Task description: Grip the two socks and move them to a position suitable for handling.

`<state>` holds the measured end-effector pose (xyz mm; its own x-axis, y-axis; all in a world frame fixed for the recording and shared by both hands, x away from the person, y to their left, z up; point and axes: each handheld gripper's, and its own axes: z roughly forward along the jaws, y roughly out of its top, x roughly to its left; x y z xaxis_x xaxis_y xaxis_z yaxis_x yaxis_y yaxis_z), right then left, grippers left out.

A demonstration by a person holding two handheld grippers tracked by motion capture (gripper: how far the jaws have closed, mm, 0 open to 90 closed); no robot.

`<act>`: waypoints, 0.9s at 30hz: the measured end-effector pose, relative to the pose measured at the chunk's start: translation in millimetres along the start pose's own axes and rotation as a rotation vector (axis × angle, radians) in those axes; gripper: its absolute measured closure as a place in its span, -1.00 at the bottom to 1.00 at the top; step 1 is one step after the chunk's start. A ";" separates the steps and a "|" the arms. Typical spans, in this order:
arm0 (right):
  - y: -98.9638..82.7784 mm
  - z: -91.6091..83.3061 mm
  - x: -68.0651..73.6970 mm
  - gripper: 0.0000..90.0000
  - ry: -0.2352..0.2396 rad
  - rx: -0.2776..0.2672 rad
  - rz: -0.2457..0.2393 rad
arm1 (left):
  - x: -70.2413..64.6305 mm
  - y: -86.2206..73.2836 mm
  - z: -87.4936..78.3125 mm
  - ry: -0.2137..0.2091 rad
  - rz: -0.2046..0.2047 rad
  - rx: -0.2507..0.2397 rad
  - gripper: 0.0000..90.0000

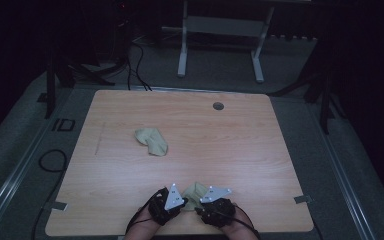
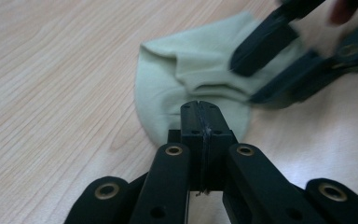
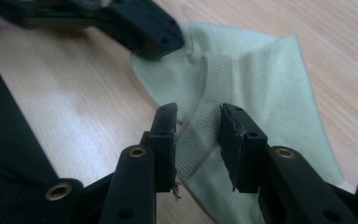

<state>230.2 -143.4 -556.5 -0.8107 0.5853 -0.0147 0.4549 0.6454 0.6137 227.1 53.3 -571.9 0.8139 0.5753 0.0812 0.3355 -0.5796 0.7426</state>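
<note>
A pale green sock (image 1: pixel 196 190) lies at the table's near edge, between my two grippers. My left gripper (image 1: pixel 185 201) has its jaws pressed together (image 2: pixel 200 108) on the sock's edge (image 2: pixel 168 84), and the cloth puckers at its tip (image 3: pixel 170 44). My right gripper (image 1: pixel 198 204) stands open (image 3: pixel 196 126) with the sock's ribbed cuff band (image 3: pixel 205 93) lying between its pads. From the left gripper view, the right gripper (image 2: pixel 246 81) straddles the far side of the sock. A second pale green sock (image 1: pixel 151 141) lies crumpled farther off, left of the table's middle.
The wooden table (image 1: pixel 130 110) has a round cable hole (image 1: pixel 218 106) near its far edge. Beyond it stands a white frame (image 1: pixel 182 55) on grey floor, and cables (image 1: pixel 52 160) trail to the left.
</note>
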 end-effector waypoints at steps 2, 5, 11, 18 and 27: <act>-1.0 0.1 2.4 0.48 0.001 0.003 -0.011 | 0.6 0.7 2.8 -0.004 0.002 0.008 0.98; -1.5 -0.7 7.5 0.58 0.002 0.011 -0.031 | 3.8 3.3 4.6 0.008 0.017 0.018 0.98; -0.2 -2.8 8.4 0.87 0.027 0.007 -0.024 | 13.0 5.5 9.2 -0.009 0.057 0.009 0.98; 1.2 -38.5 -10.1 0.87 -0.002 -0.099 0.046 | 14.9 7.6 12.1 -0.008 0.061 0.006 0.98; -21.1 -76.6 -51.5 0.87 -0.046 -0.174 0.195 | 15.4 9.8 15.2 0.005 0.073 0.003 0.98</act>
<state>234.1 -224.7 -508.1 -0.6943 0.7148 0.0835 0.5274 0.4265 0.7348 250.1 47.7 -573.4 0.8337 0.5345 0.1386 0.2770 -0.6220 0.7324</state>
